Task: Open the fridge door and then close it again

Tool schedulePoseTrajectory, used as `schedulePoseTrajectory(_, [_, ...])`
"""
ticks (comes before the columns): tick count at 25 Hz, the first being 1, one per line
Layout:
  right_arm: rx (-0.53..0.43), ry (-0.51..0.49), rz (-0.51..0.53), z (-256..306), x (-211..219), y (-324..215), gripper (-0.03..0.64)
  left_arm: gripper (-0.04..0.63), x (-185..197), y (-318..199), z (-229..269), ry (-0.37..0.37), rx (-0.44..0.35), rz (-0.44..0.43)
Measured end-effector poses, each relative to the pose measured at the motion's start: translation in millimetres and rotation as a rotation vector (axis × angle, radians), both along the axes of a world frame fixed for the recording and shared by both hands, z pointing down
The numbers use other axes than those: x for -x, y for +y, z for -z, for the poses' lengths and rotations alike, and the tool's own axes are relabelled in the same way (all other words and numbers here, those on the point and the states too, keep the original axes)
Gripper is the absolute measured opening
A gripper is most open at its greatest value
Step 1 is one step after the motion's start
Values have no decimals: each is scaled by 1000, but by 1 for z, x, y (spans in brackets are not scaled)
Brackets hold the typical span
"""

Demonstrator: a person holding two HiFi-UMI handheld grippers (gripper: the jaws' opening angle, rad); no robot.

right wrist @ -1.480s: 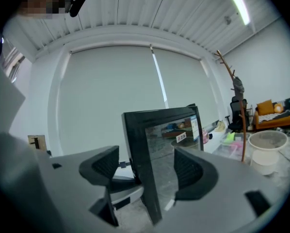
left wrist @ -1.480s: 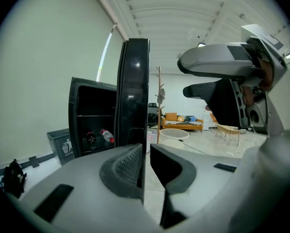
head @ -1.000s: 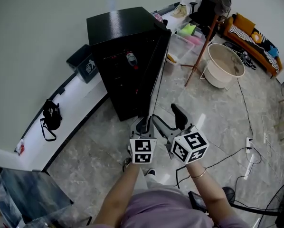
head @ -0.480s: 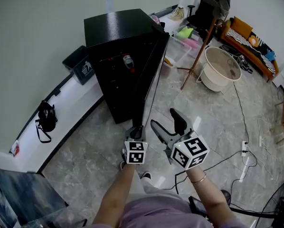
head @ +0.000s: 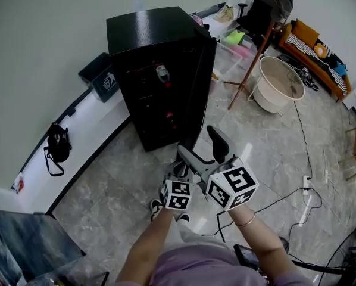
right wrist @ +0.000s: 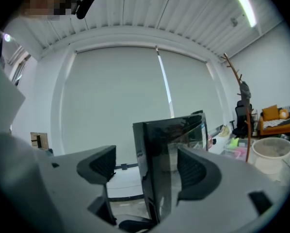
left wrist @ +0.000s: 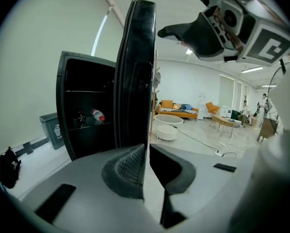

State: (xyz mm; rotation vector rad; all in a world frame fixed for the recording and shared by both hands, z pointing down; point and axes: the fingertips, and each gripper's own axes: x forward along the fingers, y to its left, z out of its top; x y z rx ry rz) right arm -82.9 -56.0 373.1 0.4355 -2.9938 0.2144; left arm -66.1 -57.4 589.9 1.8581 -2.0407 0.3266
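The black fridge (head: 148, 31) stands against the wall with its door (head: 200, 88) swung open towards me. A red-capped bottle (head: 162, 73) lies on a shelf inside. My left gripper (head: 177, 169) is shut and empty, low on the near side of the door's free edge (left wrist: 135, 72). In the left gripper view its jaws (left wrist: 146, 164) meet with nothing between them. My right gripper (head: 204, 147) is open. Its jaws have just been opening, and in the right gripper view (right wrist: 145, 166) they straddle the door edge (right wrist: 157, 144) without pressing on it.
A dark bin (head: 100, 76) stands left of the fridge and a black bag (head: 58, 145) lies by the wall. To the right are a wooden coat stand (head: 258, 46), a white tub (head: 279, 82), clear boxes and an orange sofa (head: 315, 46). Cables (head: 303, 154) cross the floor.
My left gripper has dropped lower, away from the door's edge. My right gripper has risen toward the door edge with its jaws spread wider.
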Motion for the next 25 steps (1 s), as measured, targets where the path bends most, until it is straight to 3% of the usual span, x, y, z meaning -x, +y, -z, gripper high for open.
schedulePoseTrajectory(15, [-97,80,-138,-1,-30,-41,346,35,-68,-28,-2,-1,29,-206])
schedulePoseTrajectory(20, [-111,124,-183,-13,-40,-57,294,35,-81,-38,-6,18,38,-249])
schedulePoseTrajectory(25, [-144,133,-192,-13,-47,-61,295,35,-95,-40,-12,11,63,-289])
